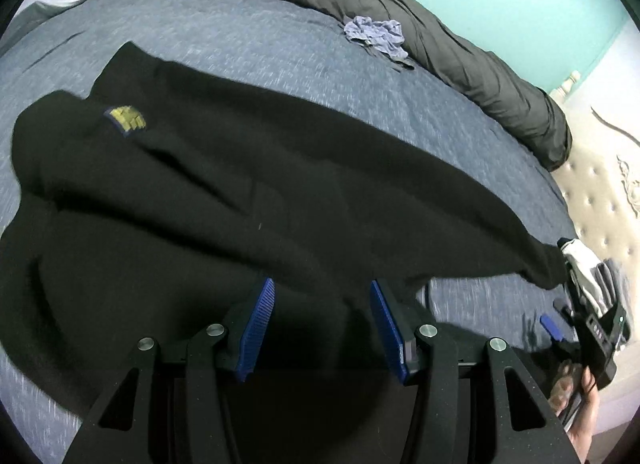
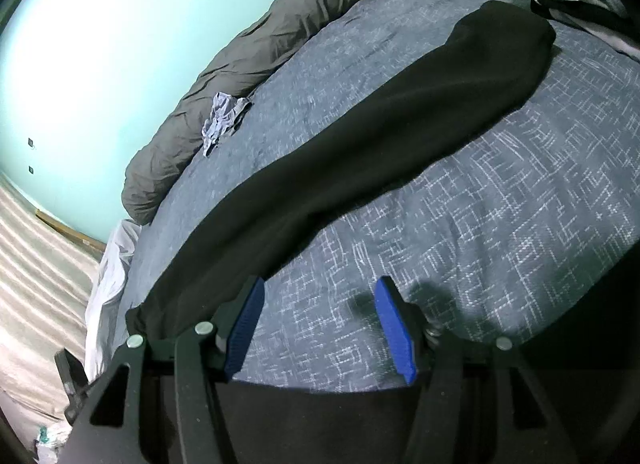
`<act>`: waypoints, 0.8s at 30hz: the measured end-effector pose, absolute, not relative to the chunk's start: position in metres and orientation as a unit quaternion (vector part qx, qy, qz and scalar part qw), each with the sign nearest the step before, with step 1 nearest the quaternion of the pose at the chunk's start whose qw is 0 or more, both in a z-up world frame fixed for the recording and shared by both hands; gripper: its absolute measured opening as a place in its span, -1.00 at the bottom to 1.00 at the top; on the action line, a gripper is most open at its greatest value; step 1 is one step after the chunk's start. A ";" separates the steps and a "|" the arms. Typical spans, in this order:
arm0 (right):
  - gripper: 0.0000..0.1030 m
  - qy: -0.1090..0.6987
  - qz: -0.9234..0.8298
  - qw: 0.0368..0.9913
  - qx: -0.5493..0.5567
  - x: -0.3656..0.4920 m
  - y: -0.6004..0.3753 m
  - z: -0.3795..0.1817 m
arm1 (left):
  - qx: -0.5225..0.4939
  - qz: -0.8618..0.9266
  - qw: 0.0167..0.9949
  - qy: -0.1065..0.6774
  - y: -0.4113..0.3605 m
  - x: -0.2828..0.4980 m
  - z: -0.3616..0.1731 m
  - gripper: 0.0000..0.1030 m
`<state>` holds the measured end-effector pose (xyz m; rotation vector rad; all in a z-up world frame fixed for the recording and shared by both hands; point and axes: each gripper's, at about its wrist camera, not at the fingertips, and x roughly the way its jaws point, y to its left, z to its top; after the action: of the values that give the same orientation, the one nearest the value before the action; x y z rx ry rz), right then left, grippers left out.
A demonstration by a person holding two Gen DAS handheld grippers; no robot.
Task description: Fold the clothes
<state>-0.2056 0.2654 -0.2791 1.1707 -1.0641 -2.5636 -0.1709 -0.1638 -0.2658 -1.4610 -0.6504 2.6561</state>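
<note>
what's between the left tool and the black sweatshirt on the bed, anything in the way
Nothing visible. The left tool is open right over the black sweatshirt, with only dark fabric between its blue pads. The small crumpled blue garment lies far off by the grey rolled blanket, clear of the path.

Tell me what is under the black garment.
The black garment lies spread on the blue patterned bedspread, which shows all around it. Whether anything else lies beneath the cloth cannot be seen; it covers that part.
</note>
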 end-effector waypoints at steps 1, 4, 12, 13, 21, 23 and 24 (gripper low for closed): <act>0.13 -0.356 -0.849 0.065 0.386 -0.205 0.266 -0.277 | -0.473 0.856 0.020 -0.208 -0.165 -0.166 -0.265 0.05; 0.13 -0.363 -0.849 0.070 0.378 -0.199 0.266 -0.268 | -0.475 0.855 0.016 -0.208 -0.174 -0.149 -0.258 0.05; 0.13 -0.371 -0.844 0.087 0.378 -0.165 0.270 -0.239 | -0.471 0.846 -0.035 -0.246 -0.243 -0.092 -0.245 0.05; 0.14 -0.363 -0.846 0.089 0.381 -0.159 0.271 -0.235 | -0.475 0.844 -0.040 -0.245 -0.251 -0.087 -0.246 0.05; 0.16 -0.302 -0.832 0.050 0.463 -0.106 0.325 -0.226 | -0.503 0.817 -0.072 -0.272 -0.303 -0.065 -0.270 0.05; 0.16 -0.302 -0.828 0.037 0.472 -0.088 0.340 -0.227 | -0.504 0.814 -0.070 -0.282 -0.307 -0.063 -0.275 0.05; 0.16 -0.301 -0.825 0.030 0.477 -0.079 0.348 -0.228 | -0.504 0.812 -0.068 -0.286 -0.308 -0.063 -0.278 0.05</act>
<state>-0.0794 0.3479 -0.2282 1.4695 -0.9290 -2.5452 -0.0629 -0.3083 -0.2777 -1.6542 -0.9409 2.6687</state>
